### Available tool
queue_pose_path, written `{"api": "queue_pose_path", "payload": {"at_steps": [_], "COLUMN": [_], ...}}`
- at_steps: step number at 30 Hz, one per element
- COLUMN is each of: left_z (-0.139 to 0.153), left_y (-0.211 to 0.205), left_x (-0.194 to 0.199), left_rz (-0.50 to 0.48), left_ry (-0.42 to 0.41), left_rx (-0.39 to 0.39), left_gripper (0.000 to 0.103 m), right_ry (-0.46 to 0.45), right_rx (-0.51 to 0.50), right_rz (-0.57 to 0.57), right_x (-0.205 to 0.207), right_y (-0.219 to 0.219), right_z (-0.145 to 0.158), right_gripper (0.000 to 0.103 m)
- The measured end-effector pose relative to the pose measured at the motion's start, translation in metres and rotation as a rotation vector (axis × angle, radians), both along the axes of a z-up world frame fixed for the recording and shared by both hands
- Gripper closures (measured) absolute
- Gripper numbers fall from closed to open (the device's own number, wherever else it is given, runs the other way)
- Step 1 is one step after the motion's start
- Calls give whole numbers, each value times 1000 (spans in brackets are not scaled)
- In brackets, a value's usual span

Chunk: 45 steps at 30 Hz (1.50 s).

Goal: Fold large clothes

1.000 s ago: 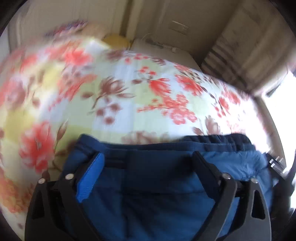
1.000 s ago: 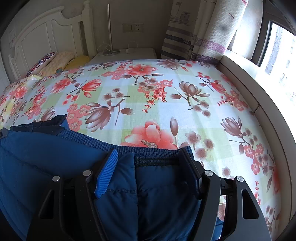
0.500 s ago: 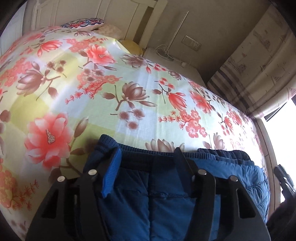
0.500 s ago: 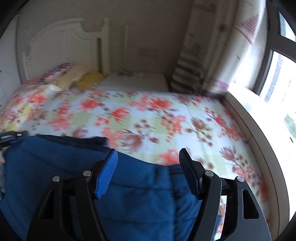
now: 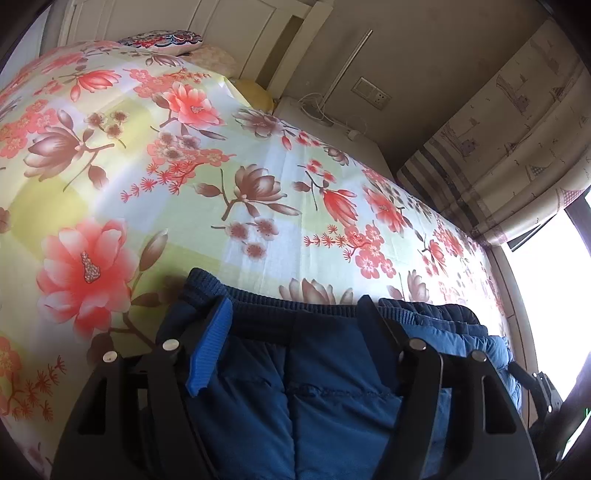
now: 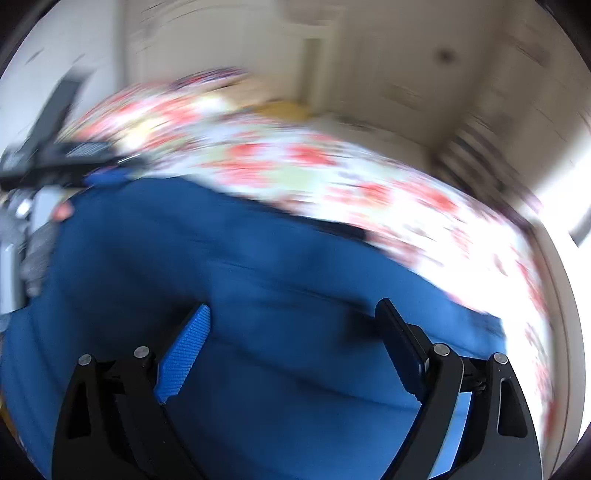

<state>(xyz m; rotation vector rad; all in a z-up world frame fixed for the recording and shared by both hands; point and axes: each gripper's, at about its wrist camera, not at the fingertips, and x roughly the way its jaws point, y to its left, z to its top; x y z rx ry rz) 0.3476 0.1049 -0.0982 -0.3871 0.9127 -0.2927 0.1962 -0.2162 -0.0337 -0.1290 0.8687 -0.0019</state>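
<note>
A dark blue padded jacket (image 5: 314,387) lies on the flowered bed sheet (image 5: 221,166), its ribbed hem towards the headboard. My left gripper (image 5: 293,302) hovers over that hem near the jacket's left corner. Its jaws are opening, with the hem and padded cloth lying between the fingers and no pinch visible. In the blurred right wrist view the jacket (image 6: 221,240) fills the lower half. My right gripper (image 6: 292,305) stands over its flat blue surface with the jaws opening wide and nothing pinched. The left gripper's black body (image 6: 55,155) shows at that view's left edge.
Pillows (image 5: 166,38) lie by the white headboard (image 5: 240,22) at the far end. A white nightstand (image 5: 325,122) with cables stands beside the bed. Striped curtains (image 5: 498,147) and a bright window (image 5: 546,277) line the right side.
The right gripper has spread its jaws and swung left across the jacket; the hem is no longer between its fingers. The left gripper's jaws narrowed, then widened again, staying over the hem.
</note>
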Motion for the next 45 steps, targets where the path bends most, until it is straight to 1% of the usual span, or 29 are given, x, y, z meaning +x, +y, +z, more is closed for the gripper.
{"api": "queue_pose_path", "payload": {"at_steps": [2, 3, 6, 7, 10, 11, 12, 13, 15, 16, 17, 19, 20, 21, 23, 24, 25, 27, 29, 30, 32, 34, 35, 37, 40, 42, 43, 44, 45], "left_z": [0, 0, 0, 0, 6, 17, 26, 42, 62, 68, 72, 68, 54, 38, 5, 5, 5, 4, 6, 10, 17, 20, 21, 21, 15, 13, 12, 12, 13], "left_y": [0, 0, -1, -2, -5, -10, -15, -26, -50, -63, -89, -124, -154, -173, -203, -203, -198, -182, -166, -154, -125, -83, -69, -30, 8, 8, 3, 0, -3], "left_x": [0, 0, -1, -1, -4, -13, -21, -38, -66, -77, -94, -113, -125, -131, -134, -134, -129, -121, -117, -113, -108, -99, -97, -99, -95, -93, -92, -90, -92], "left_rz": [-1, -2, -9, -15, 3, 24, 36, 36, -39, -82, -152, -254, -343, -376, -380, -368, -370, -365, -330, -305, -193, -100, -85, -3, 44, 44, 43, 43, 44], "left_ry": [-1, -2, -8, -11, -33, -78, -122, -210, -296, -308, -310, -302, -281, -266, -263, -273, -250, -208, -194, -187, -176, -115, -97, -71, -33, -14, -12, -13, -14], "left_rx": [-2, -3, -13, -20, 5, 60, 99, 147, 162, 179, 227, 277, 332, 394, 569, 573, 541, 446, 375, 334, 332, 304, 289, 275, 174, 174, 208, 232, 248], "left_gripper": [33, 32, 28, 26, 25, 20, 10, 6, 2, 2, 2, 2, 2, 2, 2, 2, 2, 2, 2, 2, 3, 3, 5, 5, 6, 5, 5, 5, 5], "right_ry": [-6, -1, 34, 31, 20, 17, 12, 10, 9, 10, 11, 9, 8, 7, 8, 5, 5, 9, 7, 5, 3, 5, 6, 8, 12, -1, -27, -73, -131], "right_rx": [63, 137, 372, 359, 183, 136, 102, 92, 93, 93, 91, 83, 82, 84, 93, 93, 90, 85, 88, 88, 85, 86, 89, 98, 99, 61, 13, -37, -50], "right_rz": [-143, -226, -284, -283, -259, -255, -255, -255, -256, -256, -256, -257, -258, -259, -262, -263, -263, -264, -264, -265, -265, -264, -264, -264, -264, -268, -279, -273, -214], "right_x": [-10, -17, -25, -24, -18, -16, -14, -9, -6, -8, -7, -12, -13, -14, -20, -20, -20, -20, -19, -20, -20, -20, -21, -20, -19, -21, -25, -33, -44], "right_y": [-55, -89, -133, -131, -101, -93, -89, -91, -92, -92, -93, -98, -99, -98, -96, -96, -96, -95, -95, -95, -95, -95, -96, -97, -97, -92, -85, -73, -52], "right_z": [-4, -11, -36, -37, -33, -33, -33, -33, -35, -33, -33, -29, -29, -30, -27, -27, -26, -27, -27, -27, -27, -27, -27, -28, -27, -21, -15, -6, 9], "right_gripper": [20, 20, 21, 22, 22, 22, 22, 22, 22, 22, 22, 22, 22, 22, 22, 22, 22, 22, 22, 22, 22, 22, 22, 21, 20, 20, 20, 20, 20]}}
